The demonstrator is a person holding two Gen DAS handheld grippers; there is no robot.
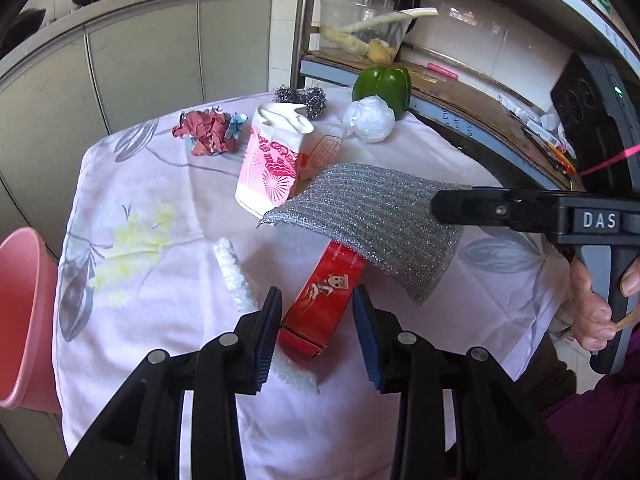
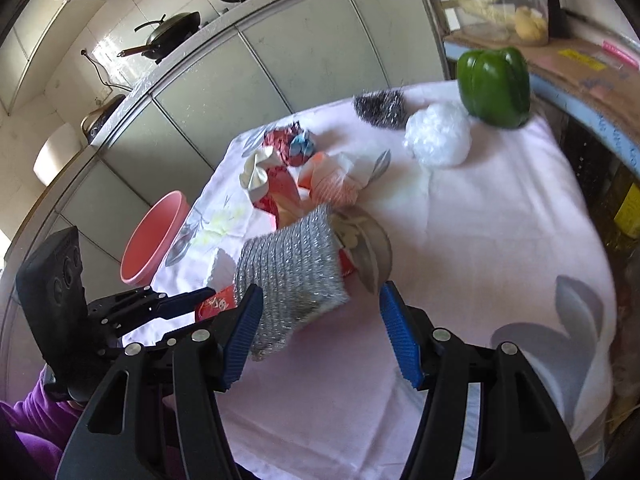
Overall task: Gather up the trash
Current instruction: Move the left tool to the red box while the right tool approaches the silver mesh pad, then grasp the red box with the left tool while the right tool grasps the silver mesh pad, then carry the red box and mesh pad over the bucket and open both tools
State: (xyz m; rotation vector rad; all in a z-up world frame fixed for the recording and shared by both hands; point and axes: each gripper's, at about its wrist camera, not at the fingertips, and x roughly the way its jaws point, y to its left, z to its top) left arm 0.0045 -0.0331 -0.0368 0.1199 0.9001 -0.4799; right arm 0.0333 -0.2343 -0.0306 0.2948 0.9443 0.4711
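A red carton [image 1: 324, 296] lies on the flowered tablecloth [image 1: 160, 320], its far end under a silver scouring cloth [image 1: 372, 224]. My left gripper [image 1: 317, 296] is open, with its blue pads on either side of the carton's near end. My right gripper [image 2: 320, 288] is open too. The scouring cloth [image 2: 292, 276] leans on its left pad [image 2: 244, 328] and stays well apart from the other pad. A crumpled pink and white paper cup [image 1: 272, 160], a ball of red paper [image 1: 208, 130], a white plastic wad [image 1: 370, 120] and a white foam strip [image 1: 234, 276] lie around.
A pink bin [image 1: 24, 312] stands off the table's left edge. A green pepper [image 1: 384, 86] and steel wool [image 1: 302, 98] sit at the table's far end. A cluttered shelf [image 1: 460, 96] runs along the right side. Grey cabinets stand behind.
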